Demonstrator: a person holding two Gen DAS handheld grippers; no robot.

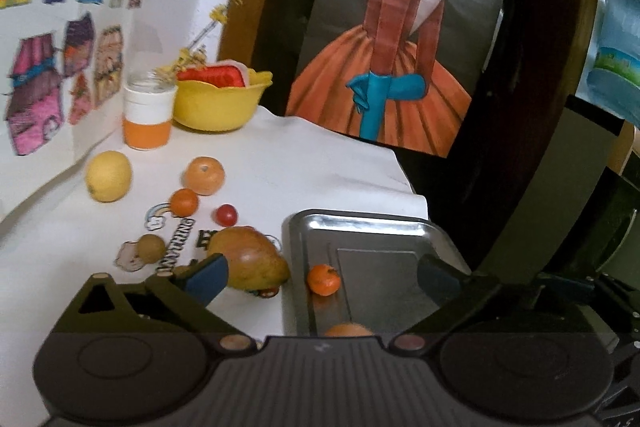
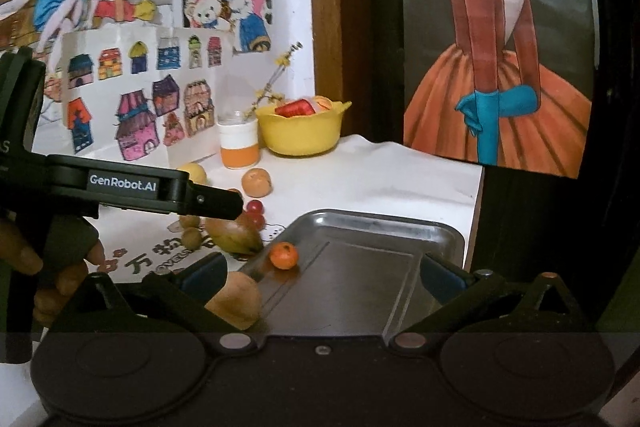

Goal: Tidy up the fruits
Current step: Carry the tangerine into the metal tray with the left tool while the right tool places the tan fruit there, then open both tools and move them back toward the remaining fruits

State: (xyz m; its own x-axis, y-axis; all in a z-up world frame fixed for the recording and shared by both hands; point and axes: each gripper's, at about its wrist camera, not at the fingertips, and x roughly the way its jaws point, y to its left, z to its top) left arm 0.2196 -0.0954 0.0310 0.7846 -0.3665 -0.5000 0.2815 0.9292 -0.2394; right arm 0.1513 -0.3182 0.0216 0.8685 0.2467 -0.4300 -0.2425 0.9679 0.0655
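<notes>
A steel tray (image 1: 360, 227) lies on the white cloth with a small orange (image 1: 324, 279) at its left side and a larger tan-orange fruit (image 1: 348, 330) at its near edge. My left gripper (image 1: 324, 279) hovers open over the tray's left edge, holding nothing. Just left of the tray lies a mango (image 1: 250, 259). Beyond it lie a lemon (image 1: 109, 175), an orange (image 1: 204, 175), a smaller orange (image 1: 184, 201), a cherry tomato (image 1: 227, 215) and a brown round fruit (image 1: 151, 248). My right gripper (image 2: 324, 275) is open above the tray (image 2: 380, 223), with the tan-orange fruit (image 2: 236, 301) beside its left finger.
A yellow bowl (image 1: 220, 107) holding red items and a white-and-orange cup (image 1: 147, 123) stand at the back by the wall of drawings. A large framed painting (image 1: 384, 47) leans behind the table. The cloth's right edge (image 1: 416, 195) drops off past the tray. A hand (image 2: 24, 259) holds the left gripper.
</notes>
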